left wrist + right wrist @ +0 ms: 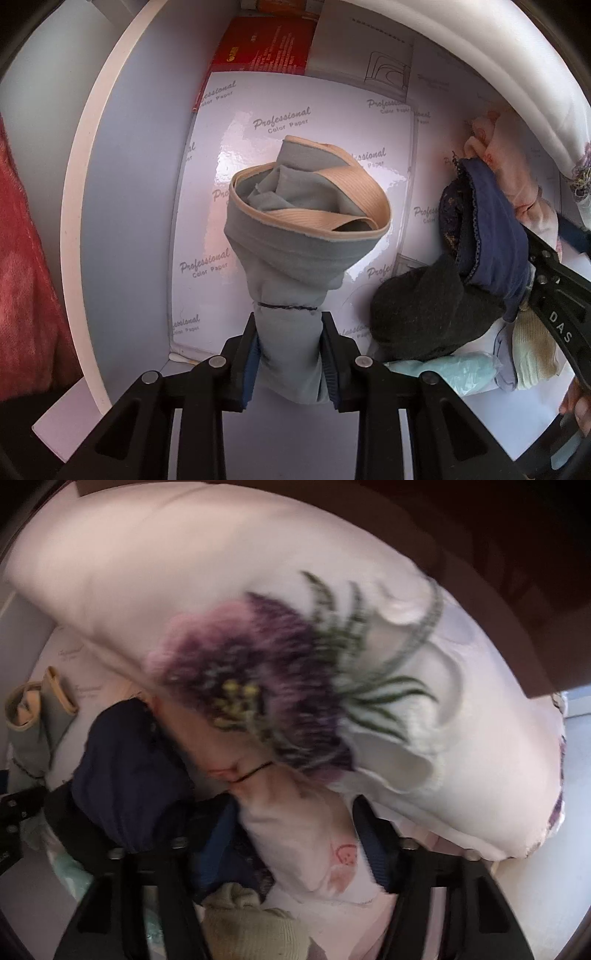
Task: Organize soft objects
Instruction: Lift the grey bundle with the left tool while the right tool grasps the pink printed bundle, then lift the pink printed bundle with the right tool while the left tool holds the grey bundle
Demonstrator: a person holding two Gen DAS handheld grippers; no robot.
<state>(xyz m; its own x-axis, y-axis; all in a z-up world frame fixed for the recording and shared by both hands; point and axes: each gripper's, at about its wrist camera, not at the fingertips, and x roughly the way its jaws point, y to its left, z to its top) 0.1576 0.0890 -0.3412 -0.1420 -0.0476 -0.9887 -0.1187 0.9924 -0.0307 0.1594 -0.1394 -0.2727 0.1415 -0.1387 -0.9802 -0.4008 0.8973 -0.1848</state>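
Between the clamped pads of the left hand-held gripper (290, 354), gray rolled garment (295, 229) held upright for stowing; right hand-held gripper (303, 834) half-open around pink bundle (295, 830), grip uncertain.

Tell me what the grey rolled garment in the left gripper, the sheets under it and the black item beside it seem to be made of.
Grey rolled garment: likely thin stretch knit, matte, with a ribbed peach elastic band. Sheets: glossy packs printed "Professional Color Paper", probably plastic-wrapped paper, given the glare. Black item: fuzzy, coarse knit, perhaps wool or acrylic.
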